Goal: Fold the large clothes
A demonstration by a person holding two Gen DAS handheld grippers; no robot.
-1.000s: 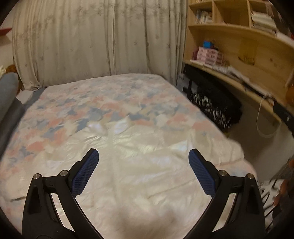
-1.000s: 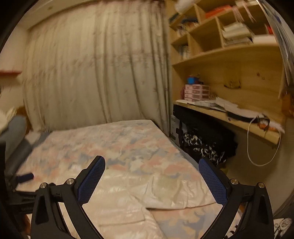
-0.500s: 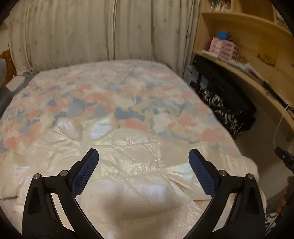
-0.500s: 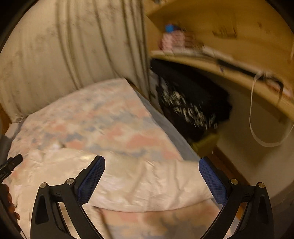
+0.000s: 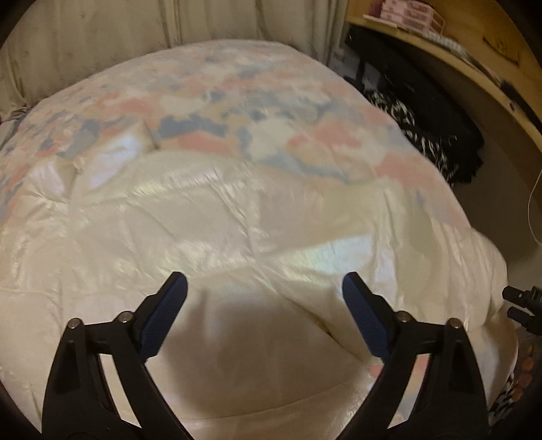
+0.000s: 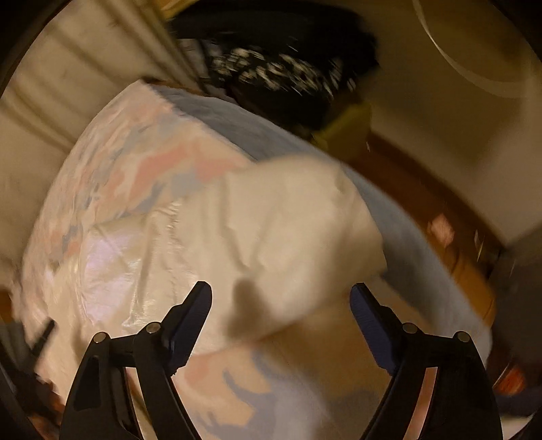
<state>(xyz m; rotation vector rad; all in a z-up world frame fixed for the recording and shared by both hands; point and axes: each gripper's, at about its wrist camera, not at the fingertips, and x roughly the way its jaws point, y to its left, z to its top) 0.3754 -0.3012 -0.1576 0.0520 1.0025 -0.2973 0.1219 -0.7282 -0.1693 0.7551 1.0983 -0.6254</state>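
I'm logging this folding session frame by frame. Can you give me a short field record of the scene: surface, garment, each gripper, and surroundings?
surface: bed with pastel pink-and-blue patterned cover
garment: large shiny cream padded garment, spread flat on the bed, one end reaching the bed's edge
left gripper: over the garment, jaws closing, nothing between the pads
right gripper: over the garment's end near the bed's edge, jaws closing, nothing gripped
surroundings: cream curtain; curved wooden shelf; black-and-white patterned fabric beside the bed

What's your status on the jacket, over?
Left gripper and right gripper closing, nothing between pads yet. Shiny cream jacket spread on patterned bedspread, unfolded. Nothing in the way.
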